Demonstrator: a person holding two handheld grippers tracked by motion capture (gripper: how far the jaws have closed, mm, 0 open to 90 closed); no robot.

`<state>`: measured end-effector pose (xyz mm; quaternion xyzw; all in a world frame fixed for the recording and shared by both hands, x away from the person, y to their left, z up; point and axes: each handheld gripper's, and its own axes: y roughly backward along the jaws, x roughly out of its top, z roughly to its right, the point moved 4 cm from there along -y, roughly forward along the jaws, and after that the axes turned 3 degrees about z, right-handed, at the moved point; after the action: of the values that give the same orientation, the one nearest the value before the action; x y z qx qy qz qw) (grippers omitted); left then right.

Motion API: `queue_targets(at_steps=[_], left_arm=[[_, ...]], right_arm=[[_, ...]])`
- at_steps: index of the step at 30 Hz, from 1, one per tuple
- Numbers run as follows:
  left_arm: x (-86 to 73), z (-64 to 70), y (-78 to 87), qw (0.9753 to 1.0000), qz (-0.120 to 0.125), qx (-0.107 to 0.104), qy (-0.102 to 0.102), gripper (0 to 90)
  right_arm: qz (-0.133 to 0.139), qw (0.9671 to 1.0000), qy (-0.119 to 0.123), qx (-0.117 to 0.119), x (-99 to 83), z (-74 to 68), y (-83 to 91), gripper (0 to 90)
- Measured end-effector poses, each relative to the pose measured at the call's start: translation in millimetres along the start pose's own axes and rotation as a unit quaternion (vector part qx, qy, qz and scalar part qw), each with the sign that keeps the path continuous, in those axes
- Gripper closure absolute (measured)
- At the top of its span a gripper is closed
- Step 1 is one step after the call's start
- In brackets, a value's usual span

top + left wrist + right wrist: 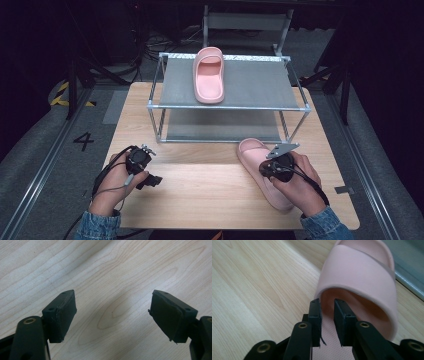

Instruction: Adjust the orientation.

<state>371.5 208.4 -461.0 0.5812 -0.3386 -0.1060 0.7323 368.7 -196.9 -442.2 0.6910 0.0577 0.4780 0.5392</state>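
Slipper in hand [262,172]: pink, flat on the table [200,195], just in front of the rack [230,107], at your right.
Right gripper [327,305]: your jaws pinch the slipper's side wall where the strap begins, one jaw inside, one outside.
Left gripper [112,305]: your jaws are spread wide over bare wood, well apart from the slipper.
Second slipper [209,75]: on the rack's top shelf.

Left claw [112,312] spread wide, right claw [327,315] nearly closed.
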Motion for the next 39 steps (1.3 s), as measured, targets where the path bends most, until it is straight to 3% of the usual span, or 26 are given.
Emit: queue_targets(at_steps=[7,11,17,21,33,39], left_arm=[[4.0,-2.1,-0.9,1.0,-0.001,-0.001,-0.002,22.0],[7.9,-1.3,-4.1,1.0,-0.001,-0.005,-0.007,22.0],[6.4,-2.7,-3.2,1.0,0.0,-0.006,-0.005,21.9],[7.1,-2.8,-1.0,1.0,0.002,-0.006,-0.007,22.0],[23.7,-1.4,-1.9,0.9997,0.008,-0.014,-0.019,21.9],[30.7,-1.5,-2.8,0.9994,0.01,-0.018,-0.029,21.8]], right_arm=[[-0.002,1.0,-0.003,0.002,-0.4,0.3,0.4,74.5],[0.0,0.9997,-0.013,0.021,-1.8,-2.1,0.3,72.3],[-0.011,0.9998,0.008,0.011,5.3,-7.1,-14.4,77.2],[-0.014,0.9999,0.007,0.007,6.6,-4.4,-16.3,82.8],[0.001,0.9996,0.003,0.029,7.0,-9.7,5.1,84.9],[0.009,0.9994,0.007,0.033,17.5,-10.9,31.8,84.6]])
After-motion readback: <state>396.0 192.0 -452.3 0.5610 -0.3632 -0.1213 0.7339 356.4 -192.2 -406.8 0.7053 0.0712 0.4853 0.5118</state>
